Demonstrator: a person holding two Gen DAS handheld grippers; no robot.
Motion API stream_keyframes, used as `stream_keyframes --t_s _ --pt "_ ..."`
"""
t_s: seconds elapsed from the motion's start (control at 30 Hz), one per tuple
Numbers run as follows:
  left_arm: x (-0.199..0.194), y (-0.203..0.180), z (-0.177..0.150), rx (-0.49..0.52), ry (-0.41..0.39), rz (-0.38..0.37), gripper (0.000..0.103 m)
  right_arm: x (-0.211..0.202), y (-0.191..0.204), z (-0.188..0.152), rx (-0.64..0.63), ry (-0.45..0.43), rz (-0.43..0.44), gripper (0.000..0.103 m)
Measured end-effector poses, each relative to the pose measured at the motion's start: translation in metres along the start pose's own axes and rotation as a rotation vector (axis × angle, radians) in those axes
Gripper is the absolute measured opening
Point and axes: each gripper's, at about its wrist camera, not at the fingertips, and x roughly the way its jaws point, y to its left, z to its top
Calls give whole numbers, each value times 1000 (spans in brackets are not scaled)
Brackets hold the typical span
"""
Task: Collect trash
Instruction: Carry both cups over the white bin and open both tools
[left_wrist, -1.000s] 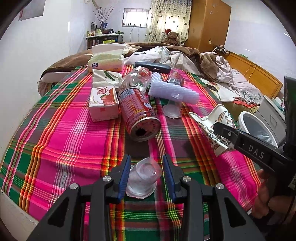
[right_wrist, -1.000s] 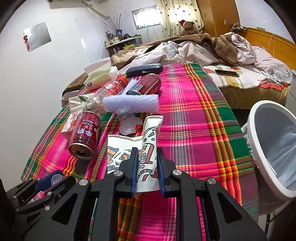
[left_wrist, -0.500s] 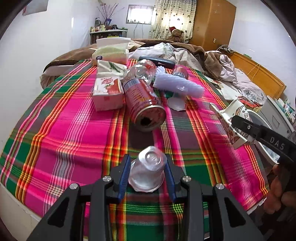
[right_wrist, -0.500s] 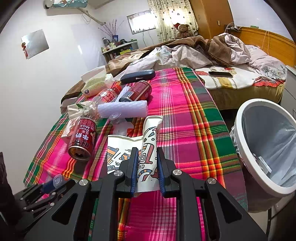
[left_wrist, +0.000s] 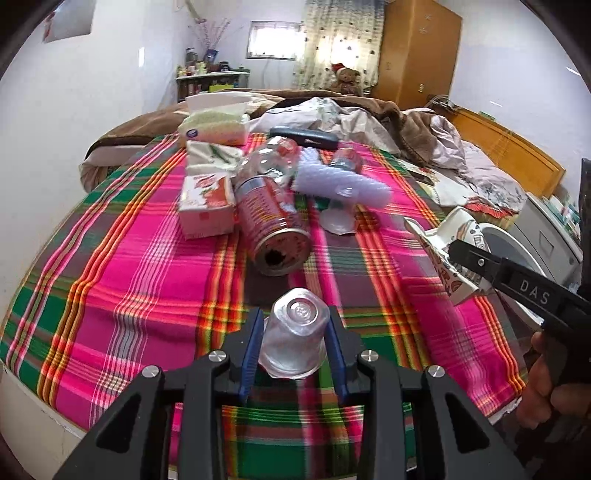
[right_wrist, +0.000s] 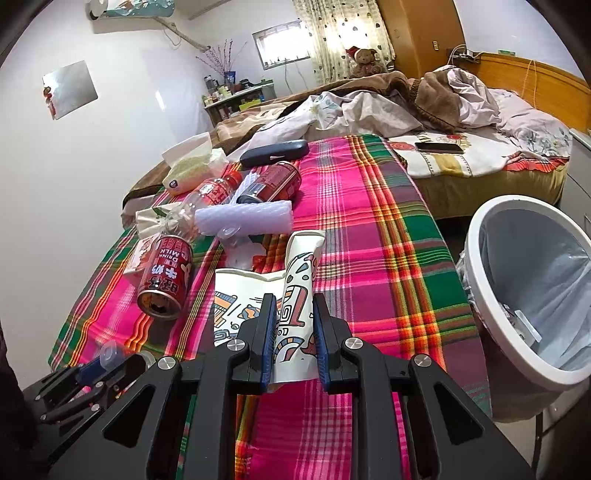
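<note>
In left tongs (left_wrist: 295, 341), clear cup (left_wrist: 295, 336)

- The plastic cup (left_wrist: 295, 332) sits upside down between the left gripper's (left_wrist: 295, 347) pads, low centre of the left wrist view, above the plaid blanket (left_wrist: 122, 266).
- Beyond it the can (left_wrist: 273, 225) lies on its side; a carton (left_wrist: 207, 203) lies just left of the can.
- The paper cup (right_wrist: 295, 295) is between the right gripper's (right_wrist: 293, 325) pads, centre of the right wrist view.
- The bin (right_wrist: 532, 288) stands at the right edge, beside the bed.
</note>
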Motion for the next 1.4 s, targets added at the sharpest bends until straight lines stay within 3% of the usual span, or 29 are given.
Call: stream_keyframes --t_s 0.37,0.8,1.2,1.4 --pt "-8 -47 28 90 -51 -56 34 -23 -27 8 32 -47 -36 20" --pt "2 -131 59 221 -72 -174 34 -54 -90 22 108 -111 -133 20" --pt "23 -212 74 322 -39 -314 34 -69 -155 28 192 -121 -266 20" --pt "37 -247 75 362 -3 -378 34 -66 -183 26 224 -86 -323 20"
